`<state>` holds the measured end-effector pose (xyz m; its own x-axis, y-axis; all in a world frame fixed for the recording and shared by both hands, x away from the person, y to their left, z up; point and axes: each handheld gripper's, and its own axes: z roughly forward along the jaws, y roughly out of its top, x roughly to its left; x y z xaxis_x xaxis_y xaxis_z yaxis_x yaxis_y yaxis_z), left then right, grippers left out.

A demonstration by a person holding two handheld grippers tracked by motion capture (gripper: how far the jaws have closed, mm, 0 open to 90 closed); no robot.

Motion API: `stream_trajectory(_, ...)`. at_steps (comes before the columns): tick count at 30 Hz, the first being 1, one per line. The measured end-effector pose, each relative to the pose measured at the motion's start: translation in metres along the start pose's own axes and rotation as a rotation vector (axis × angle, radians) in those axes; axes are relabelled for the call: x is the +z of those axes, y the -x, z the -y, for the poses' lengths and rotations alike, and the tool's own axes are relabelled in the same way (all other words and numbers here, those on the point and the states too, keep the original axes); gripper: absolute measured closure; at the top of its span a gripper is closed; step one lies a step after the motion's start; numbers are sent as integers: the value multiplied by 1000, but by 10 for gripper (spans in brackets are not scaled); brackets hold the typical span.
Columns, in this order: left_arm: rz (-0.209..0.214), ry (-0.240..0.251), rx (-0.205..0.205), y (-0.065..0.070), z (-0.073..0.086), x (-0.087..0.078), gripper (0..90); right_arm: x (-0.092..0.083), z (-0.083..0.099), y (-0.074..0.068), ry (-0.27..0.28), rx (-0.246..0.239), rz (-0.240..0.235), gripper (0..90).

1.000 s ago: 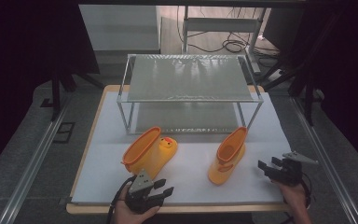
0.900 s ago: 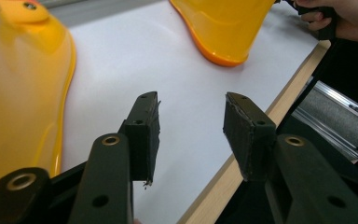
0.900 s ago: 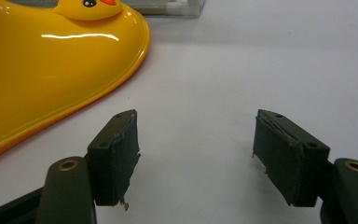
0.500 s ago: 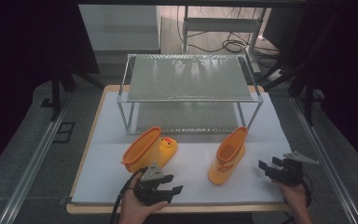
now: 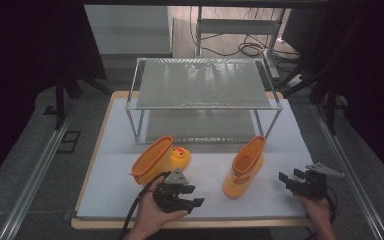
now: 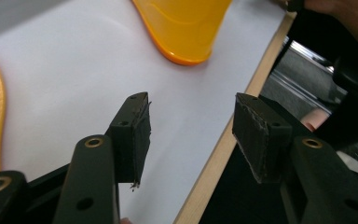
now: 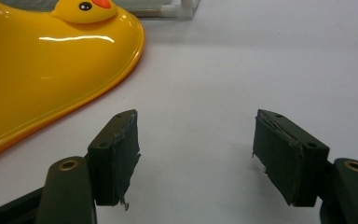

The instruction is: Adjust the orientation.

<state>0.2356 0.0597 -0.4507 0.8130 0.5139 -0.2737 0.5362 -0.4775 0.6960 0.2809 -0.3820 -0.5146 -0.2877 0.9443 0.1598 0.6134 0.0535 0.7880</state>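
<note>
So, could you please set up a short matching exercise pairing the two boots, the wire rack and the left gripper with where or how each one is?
Things:
1. left boot
2. right boot
3. wire rack
4. left gripper

Places or states:
A. at the back of the white board, both shelves bare
B. lying on its side, duck face showing
C. near the front edge, jaws open with nothing between them
D. standing upright, opening facing up

Pairs: 1-B, 2-D, 3-A, 4-C
</note>
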Motion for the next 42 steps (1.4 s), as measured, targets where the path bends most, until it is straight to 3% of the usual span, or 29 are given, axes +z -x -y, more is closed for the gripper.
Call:
stream_trajectory(11, 59, -21, -17, -8, -12, 1, 467, 0, 0, 2, 0, 4, 0, 312)
stream_trajectory(26, 200, -39, -34, -11, -38, -9, 466, -1, 0, 2, -2, 4, 1, 313)
stream_trajectory(35, 225, -51, -32, -3, -65, -25, 466, -1, 0, 3, 1, 7, -1, 313)
stream_trajectory(42, 209, -78, -21, 0, -91, -30, 467, 0, 0, 2, -4, -1, -2, 313)
